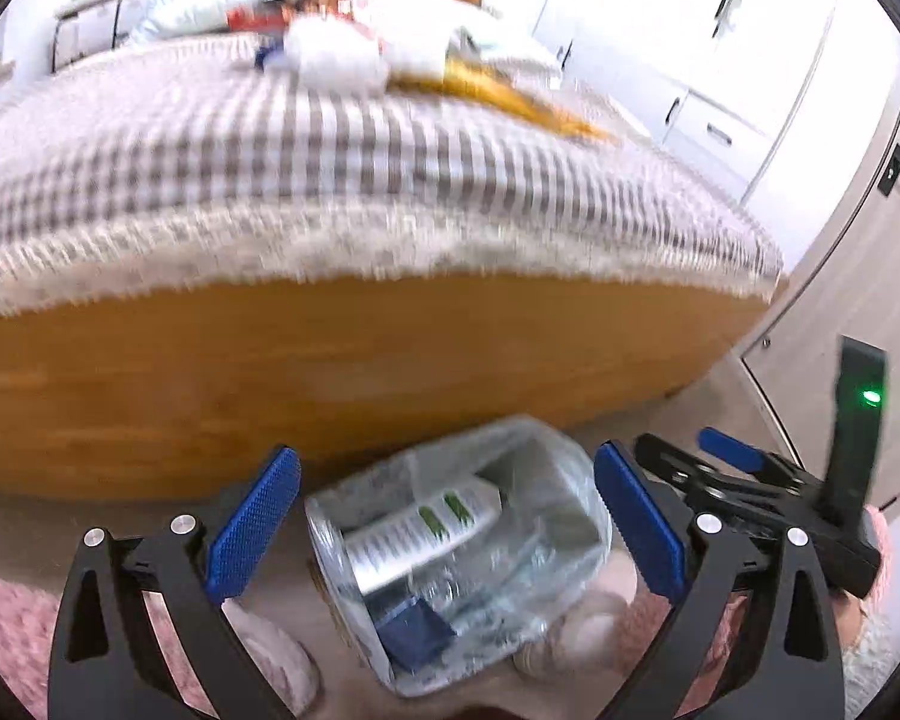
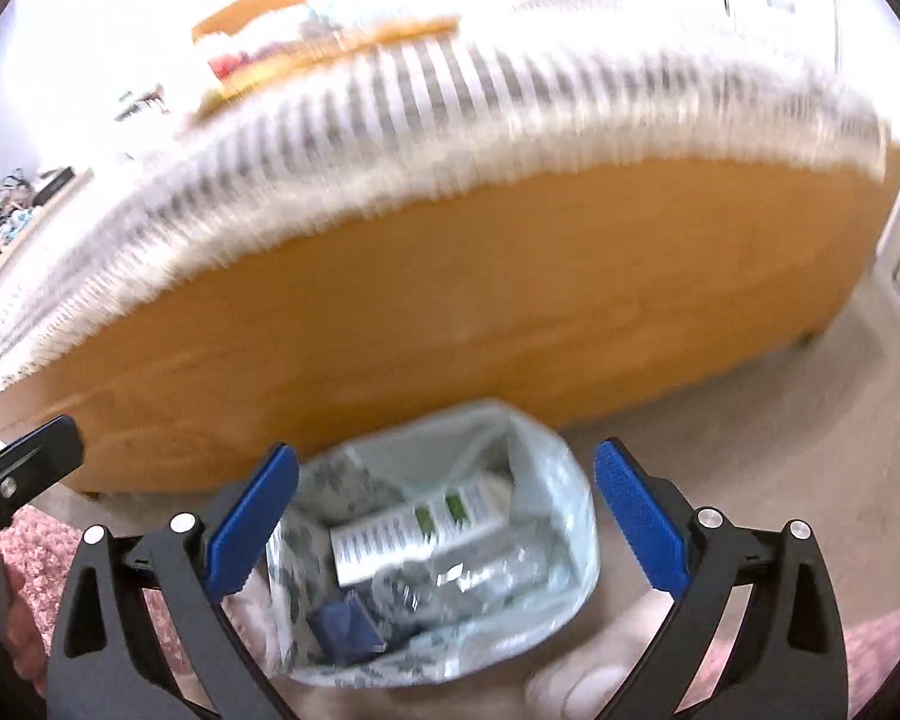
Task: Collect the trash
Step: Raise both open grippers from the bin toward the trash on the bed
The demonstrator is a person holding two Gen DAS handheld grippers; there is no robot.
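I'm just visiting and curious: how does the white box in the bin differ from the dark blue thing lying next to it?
The white box is long, pale, and printed with green patches and rows of text; the dark blue item is shorter, plain and dark. The box lies near the middle of the lined bin, the blue item nearer the camera. Both rest inside the bin, under two open grippers.

Nothing in either view can be read. The white carton [image 1: 426, 531] lying in the lined bin [image 1: 576, 516] near the bed's wooden foot carries two green patches and rows of fine grey print, but motion blur smears them past reading; they may be a brand mark and an ingredients panel. The right wrist view shows the same carton [image 2: 417, 531] no sharper. The red and white packets [image 1: 306, 9] far off on the bed [image 1: 270, 144] show colour only, no legible letters.
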